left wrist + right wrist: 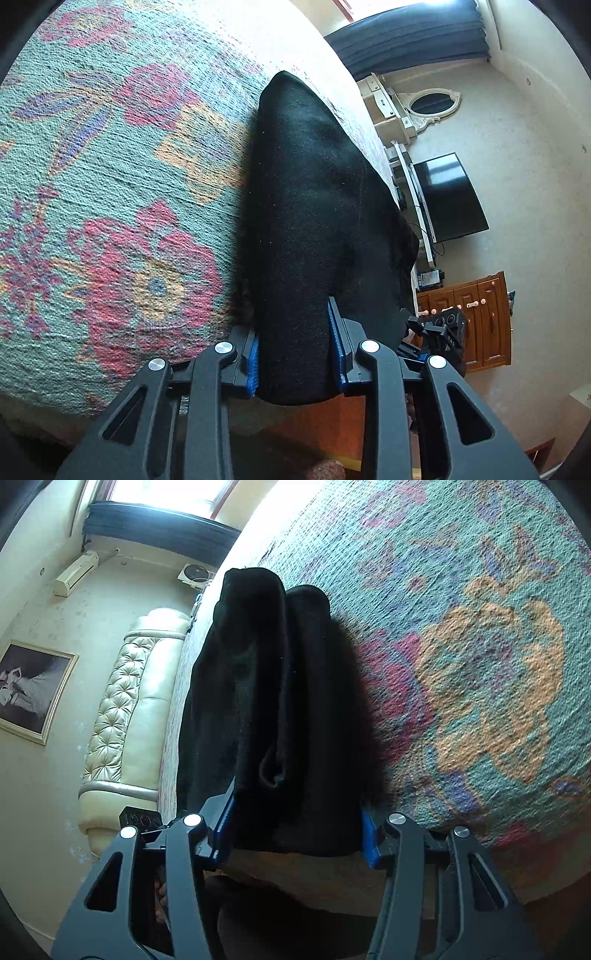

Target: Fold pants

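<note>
pants (306, 221) | black, apparently folded lengthwise | on floral bedspread (110, 184)

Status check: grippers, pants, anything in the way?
Left gripper and right gripper both clamped on the black pants. Pants bundled in thick layers at the edge of the floral bedspread. Nothing blocking on the bed.

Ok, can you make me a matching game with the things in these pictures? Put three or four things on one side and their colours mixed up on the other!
Things:
1. pants
2. gripper pads
3. cabinet
4. headboard

Colours:
A. cream
B. black
C. brown wood
D. blue

Pairs: 1-B, 2-D, 3-C, 4-A
</note>
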A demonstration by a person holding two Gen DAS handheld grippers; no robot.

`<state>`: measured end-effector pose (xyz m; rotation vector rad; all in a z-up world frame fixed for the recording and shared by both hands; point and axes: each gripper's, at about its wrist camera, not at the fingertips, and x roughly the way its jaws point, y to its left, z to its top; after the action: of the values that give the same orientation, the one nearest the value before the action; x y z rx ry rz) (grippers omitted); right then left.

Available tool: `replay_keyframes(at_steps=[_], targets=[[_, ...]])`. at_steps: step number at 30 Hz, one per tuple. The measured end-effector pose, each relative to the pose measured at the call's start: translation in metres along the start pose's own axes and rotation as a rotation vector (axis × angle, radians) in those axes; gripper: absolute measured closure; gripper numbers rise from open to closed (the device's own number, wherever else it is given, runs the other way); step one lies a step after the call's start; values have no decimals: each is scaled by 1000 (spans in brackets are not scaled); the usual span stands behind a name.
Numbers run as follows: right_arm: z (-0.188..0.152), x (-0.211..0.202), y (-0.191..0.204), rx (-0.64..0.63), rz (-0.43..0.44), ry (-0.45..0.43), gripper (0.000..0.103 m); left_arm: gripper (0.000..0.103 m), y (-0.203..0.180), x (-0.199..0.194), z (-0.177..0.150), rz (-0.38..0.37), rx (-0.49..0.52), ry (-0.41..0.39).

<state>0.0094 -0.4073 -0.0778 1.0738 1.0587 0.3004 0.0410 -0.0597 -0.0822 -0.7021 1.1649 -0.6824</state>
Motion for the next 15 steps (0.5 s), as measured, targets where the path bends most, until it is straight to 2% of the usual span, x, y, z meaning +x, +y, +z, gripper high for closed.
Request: replay_keyframes(at_steps=[8, 15], targets=[[-5, 6, 14, -11, -7, -11, 58, 73, 7, -5, 0, -24, -32, -9], [-8, 21, 31, -29, 23, 25, 59, 73, 18, -27, 1, -25, -44, -44]])
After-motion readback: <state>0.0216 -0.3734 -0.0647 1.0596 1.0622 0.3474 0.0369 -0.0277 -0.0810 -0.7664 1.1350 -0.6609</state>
